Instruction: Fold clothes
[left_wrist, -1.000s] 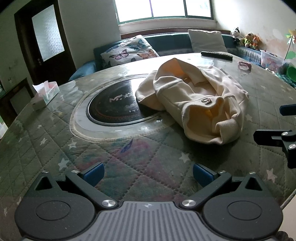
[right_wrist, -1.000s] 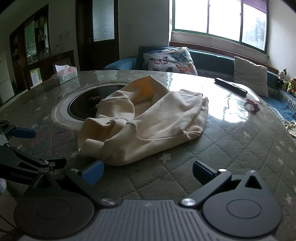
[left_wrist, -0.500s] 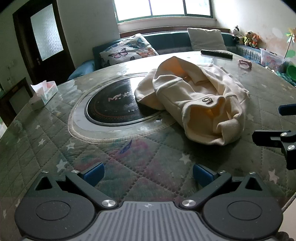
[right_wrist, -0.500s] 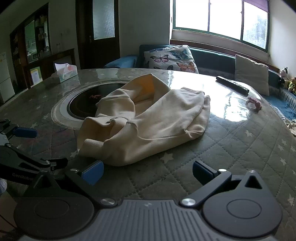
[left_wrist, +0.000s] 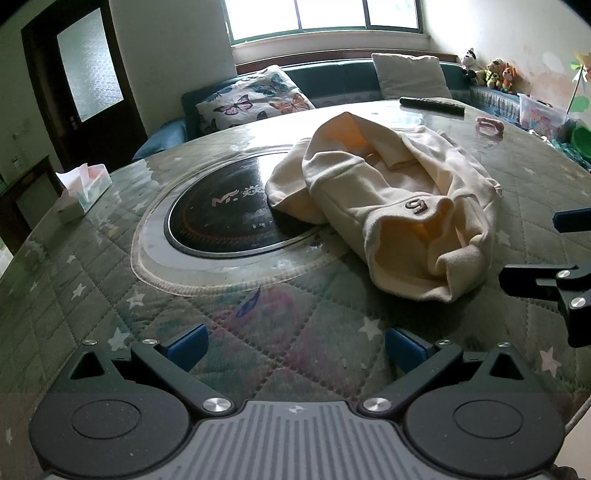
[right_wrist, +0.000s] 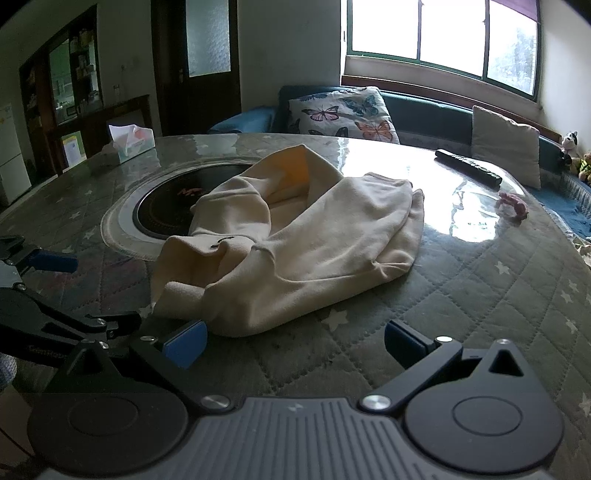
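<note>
A cream garment (left_wrist: 388, 206) lies crumpled mid-table (left_wrist: 110, 295), partly over the black hotplate (left_wrist: 221, 214). Left gripper (left_wrist: 295, 341) and right gripper (right_wrist: 293, 341) hover nearby, jaws spread, probably ready to grab its near edge.

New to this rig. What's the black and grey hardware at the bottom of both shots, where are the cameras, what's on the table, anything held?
No robot arm here: a person holds one two-finger gripper in each hand. Each gripper carries a fisheye camera looking forward along its jaws, so its own body fills the picture's bottom.

One view is from the left gripper, the other from the right gripper. Both have their blue-padded jaws wide apart and hold nothing. Each also shows at the edge of the other's view.

On the round quilted table lies a crumpled cream garment, partly over the dark round insert in the middle. Also there: a tissue box, a black remote and a small pink item.
</note>
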